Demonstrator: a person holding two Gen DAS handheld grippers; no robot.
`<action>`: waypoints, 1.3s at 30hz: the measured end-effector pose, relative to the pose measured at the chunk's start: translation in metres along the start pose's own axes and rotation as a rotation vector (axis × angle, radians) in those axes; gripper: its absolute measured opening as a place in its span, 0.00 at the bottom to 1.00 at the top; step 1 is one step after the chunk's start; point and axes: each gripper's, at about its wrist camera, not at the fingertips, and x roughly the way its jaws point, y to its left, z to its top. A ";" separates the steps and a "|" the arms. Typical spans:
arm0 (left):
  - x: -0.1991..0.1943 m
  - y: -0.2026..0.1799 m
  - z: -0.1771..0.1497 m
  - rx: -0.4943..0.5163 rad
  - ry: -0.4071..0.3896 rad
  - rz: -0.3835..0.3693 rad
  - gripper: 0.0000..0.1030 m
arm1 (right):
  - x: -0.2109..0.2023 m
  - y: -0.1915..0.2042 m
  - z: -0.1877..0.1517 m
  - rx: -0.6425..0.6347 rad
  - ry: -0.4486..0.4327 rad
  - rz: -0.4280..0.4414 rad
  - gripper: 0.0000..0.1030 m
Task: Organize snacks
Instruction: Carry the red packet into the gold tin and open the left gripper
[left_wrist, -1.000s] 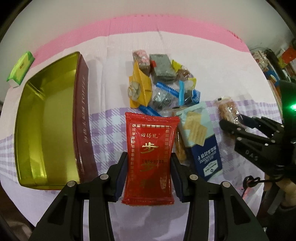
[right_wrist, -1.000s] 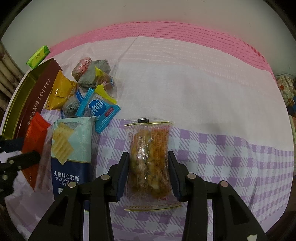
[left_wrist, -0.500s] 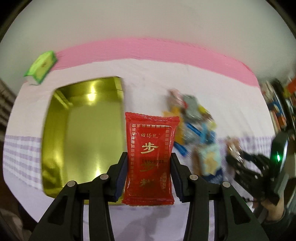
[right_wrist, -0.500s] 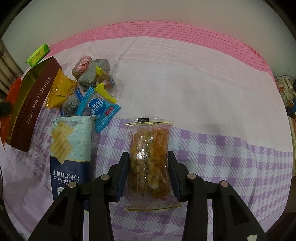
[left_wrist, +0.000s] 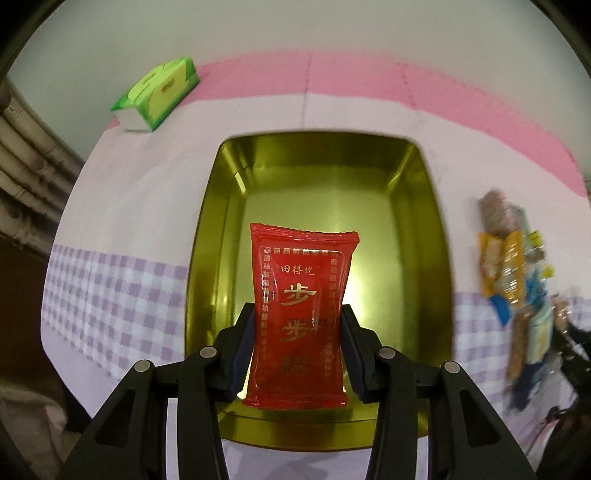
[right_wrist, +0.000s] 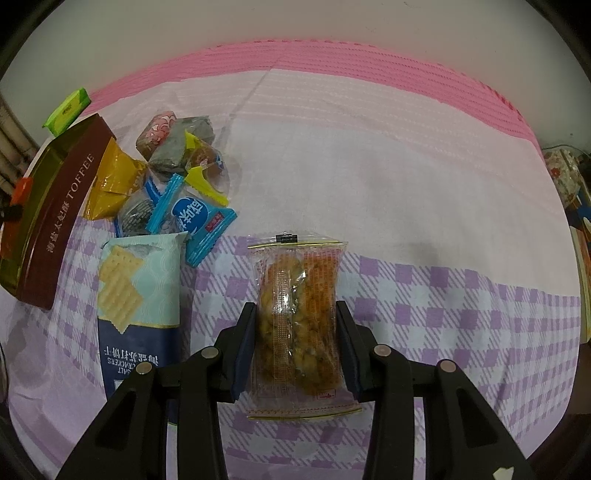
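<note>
My left gripper (left_wrist: 298, 347) is shut on a red snack packet (left_wrist: 299, 314) with gold characters and holds it above the open gold tin (left_wrist: 417, 221). My right gripper (right_wrist: 295, 347) is shut on a clear packet of orange-brown snacks (right_wrist: 297, 321) over the purple checked cloth. In the right wrist view the tin (right_wrist: 55, 221) shows its brown TOFFEE side at far left, with the red packet (right_wrist: 20, 192) at its far edge.
A pile of small wrapped snacks (right_wrist: 173, 181) and a cracker pack (right_wrist: 140, 291) lie between the tin and my right gripper; the pile also shows blurred in the left wrist view (left_wrist: 513, 266). A green tissue pack (left_wrist: 159, 94) lies behind the tin.
My left gripper has swung left with the red packet, from beside the snack pile to over the middle of the tin. The right gripper has stayed put with its packet.
</note>
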 end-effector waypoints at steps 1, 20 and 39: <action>0.004 0.002 -0.002 0.007 0.008 0.002 0.43 | 0.000 0.000 0.001 0.002 0.003 -0.002 0.38; 0.034 0.015 -0.018 0.009 0.046 0.032 0.43 | 0.004 0.007 0.016 0.017 0.049 -0.016 0.39; 0.035 0.015 -0.020 0.037 0.036 0.038 0.48 | 0.008 0.007 0.019 0.060 0.065 -0.036 0.36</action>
